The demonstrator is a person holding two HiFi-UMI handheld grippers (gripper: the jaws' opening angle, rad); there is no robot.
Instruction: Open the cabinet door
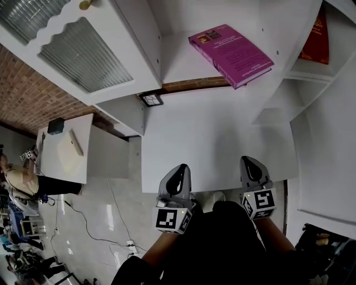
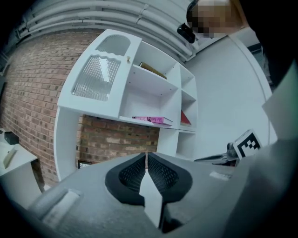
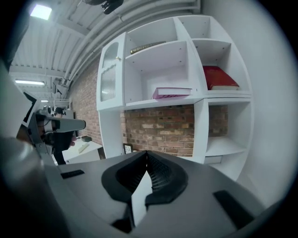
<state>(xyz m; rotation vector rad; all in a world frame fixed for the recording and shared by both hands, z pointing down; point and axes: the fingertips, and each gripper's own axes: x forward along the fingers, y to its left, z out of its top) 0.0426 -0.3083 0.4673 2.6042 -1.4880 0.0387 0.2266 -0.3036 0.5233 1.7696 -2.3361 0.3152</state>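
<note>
A white cabinet (image 1: pixel 222 133) stands before me. Its ribbed-glass door (image 1: pixel 83 53) with a brass knob (image 1: pixel 84 4) closes the upper left compartment and looks flush with the front. The door (image 2: pixel 100 76) and the knob (image 2: pixel 128 58) also show in the left gripper view, and the door (image 3: pixel 111 74) again in the right gripper view. A purple book (image 1: pixel 231 53) lies on an open shelf, and a red book (image 1: pixel 316 36) is further right. My left gripper (image 1: pixel 177 177) and right gripper (image 1: pixel 251 167) hang side by side, low and well short of the door. Both are shut and hold nothing.
A white desk (image 1: pixel 61 147) with a small black object stands to the left, and a person (image 1: pixel 16 186) is beside it. Cables trail over the grey floor (image 1: pixel 105 222). A small framed picture (image 1: pixel 151 99) leans in the brick-backed lower recess.
</note>
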